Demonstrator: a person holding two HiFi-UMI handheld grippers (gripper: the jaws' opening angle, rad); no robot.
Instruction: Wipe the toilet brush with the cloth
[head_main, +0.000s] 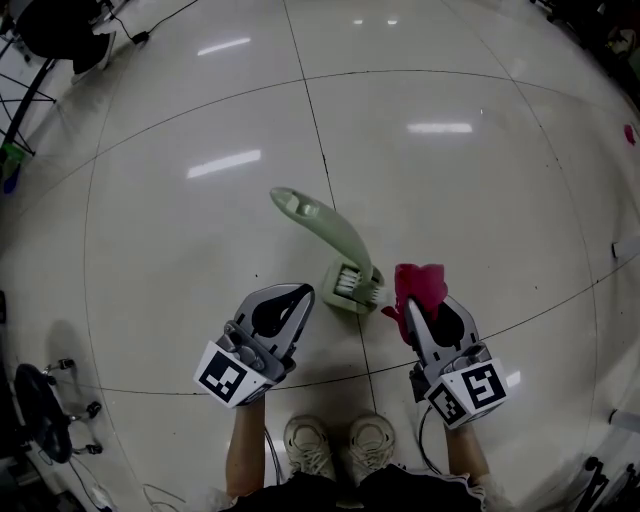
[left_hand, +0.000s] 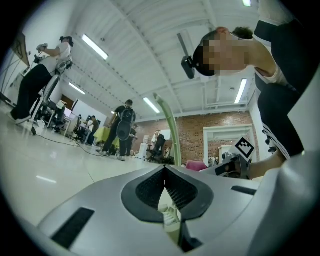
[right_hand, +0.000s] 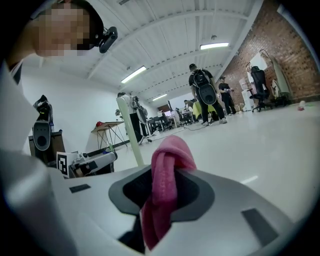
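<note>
While left fingers (left_hand: 150, 188) shut, seemingly empty, right fingers (right_hand: 134, 193) tight on cloth (right_hand: 167, 170), toilet brush (head_main: 331, 231) just ahead.

Hand-held units match. Left gripper (head_main: 306, 291) and right gripper (head_main: 414, 308): pale grey moulded shells tapering to a point, with a dark grey insert round the jaws. Pads (left_hand: 150, 190) are black and finely ribbed. A narrow dark slot (left_hand: 72, 227) is sunk in the shell on either side. At the rear of each sits a marker cube (head_main: 232, 375), white faces with black square patterns. A black cable (head_main: 424, 440) trails from the back of the right unit. Person wears pale lace-up shoes (head_main: 310, 445), a dark garment (left_hand: 285, 115) with white stripes, and a black head camera (left_hand: 188, 67).
</note>
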